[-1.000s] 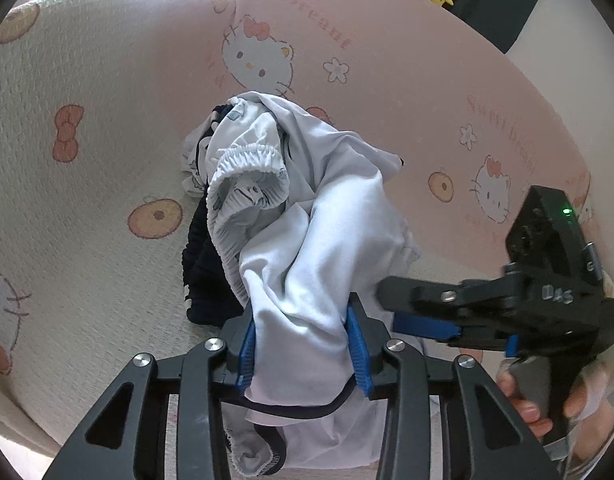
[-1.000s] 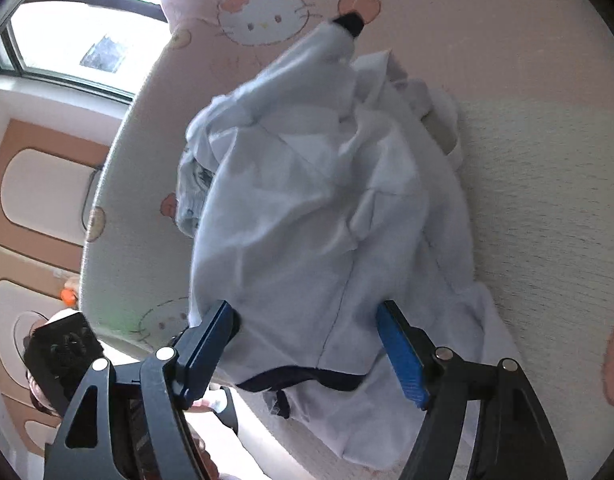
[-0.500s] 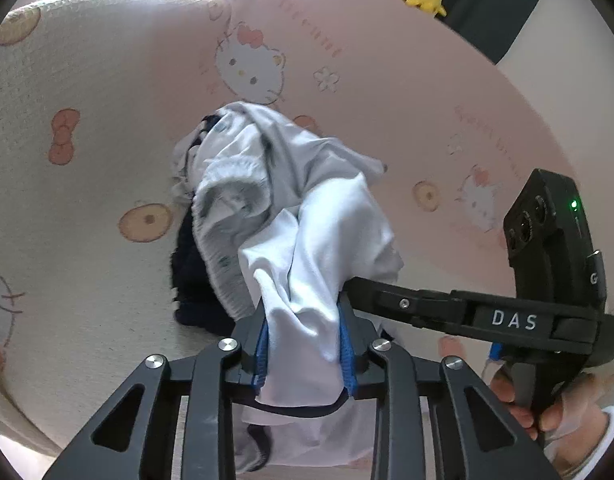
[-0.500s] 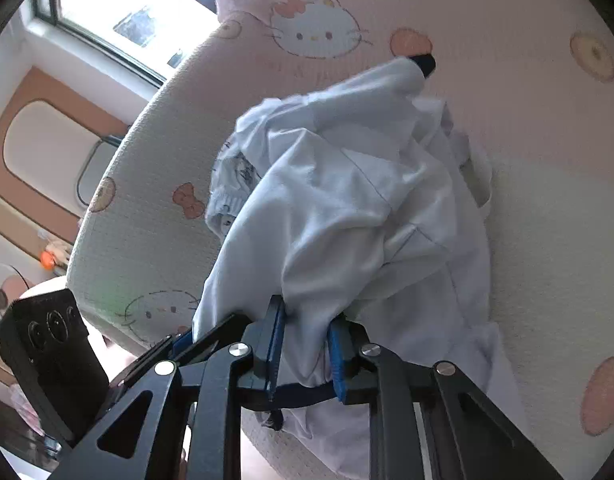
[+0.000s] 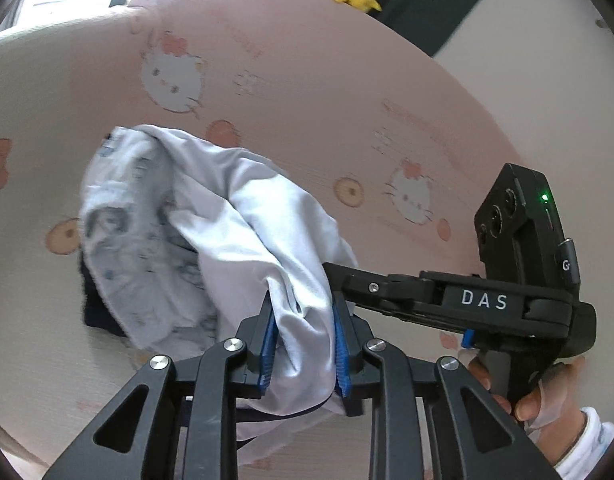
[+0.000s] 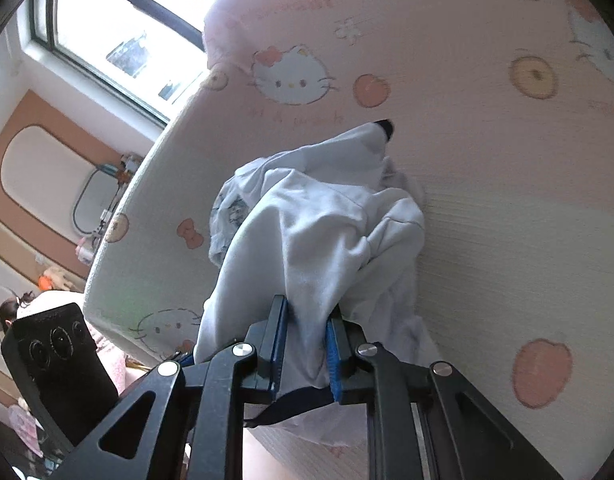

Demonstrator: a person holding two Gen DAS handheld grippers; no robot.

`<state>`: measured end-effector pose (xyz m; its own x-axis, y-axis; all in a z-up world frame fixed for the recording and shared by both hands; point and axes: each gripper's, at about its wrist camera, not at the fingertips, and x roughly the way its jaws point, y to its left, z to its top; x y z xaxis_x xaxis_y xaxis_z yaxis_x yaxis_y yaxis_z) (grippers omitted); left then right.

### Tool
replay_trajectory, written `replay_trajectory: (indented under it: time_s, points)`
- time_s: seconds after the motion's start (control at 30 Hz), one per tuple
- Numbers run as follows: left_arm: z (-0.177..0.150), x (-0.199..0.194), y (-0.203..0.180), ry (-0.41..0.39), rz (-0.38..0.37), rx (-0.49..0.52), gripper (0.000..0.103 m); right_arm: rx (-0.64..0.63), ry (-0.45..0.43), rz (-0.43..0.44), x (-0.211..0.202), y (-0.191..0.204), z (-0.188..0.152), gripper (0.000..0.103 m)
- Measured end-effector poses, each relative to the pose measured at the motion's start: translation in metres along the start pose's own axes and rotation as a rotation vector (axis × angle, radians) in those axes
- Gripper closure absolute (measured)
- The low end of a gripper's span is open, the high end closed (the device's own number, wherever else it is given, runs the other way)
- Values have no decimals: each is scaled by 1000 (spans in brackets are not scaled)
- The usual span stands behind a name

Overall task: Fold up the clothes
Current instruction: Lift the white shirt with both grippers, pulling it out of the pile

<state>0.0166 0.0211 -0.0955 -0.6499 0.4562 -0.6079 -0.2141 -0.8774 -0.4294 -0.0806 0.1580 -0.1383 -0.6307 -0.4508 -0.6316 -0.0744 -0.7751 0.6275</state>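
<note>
Pink cartoon-print bed [image 5: 387, 92] carries the pile. White garment [image 5: 267, 220] lies bunched on it, partly lifted at its near edge, over a printed garment [image 5: 123, 240] and a dark garment [image 5: 95, 312]. Left gripper [image 5: 303, 348]: jaws pinching a fold of the white garment. Right gripper [image 6: 303, 348]: jaws pinching another fold of the same cloth, close beside the first.

Risks, as judged:
- Printed garment is tangled in the white one; lifting may drag it along.
- Both grips hold bunched folds, not clear corners; spreading may leave the cloth twisted.
- Thin cloth may slip from the pads.
</note>
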Motion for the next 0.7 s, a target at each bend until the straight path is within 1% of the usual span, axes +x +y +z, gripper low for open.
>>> replay_trajectory:
  time_s: [0.17,0.27,0.37,0.47,0.6,0.67,0.7]
  points:
    - [-11,11,-20,36,-38,7,82,25,0,-28,-25,-19,-13,86]
    - [-14,15,-33,47,-75,14,82,55,-28,-2,-39,-33,-22,86]
    - [-14,23,-43,61,-116,-2,82,103,-51,26,-54,-49,-26,86]
    - [-17,31,-53,82,-145,-10,82,118,-65,17,-67,-59,-29,86]
    - [-25,45,-70,119,-127,42,82,113,-53,-29,-74,-69,-34,86]
    - [-33,55,-75,144,-115,77,82,110,-27,-62,-73,-76,-37,86]
    - [-36,61,-77,164,-97,99,82,104,-11,-74,-71,-80,-38,86]
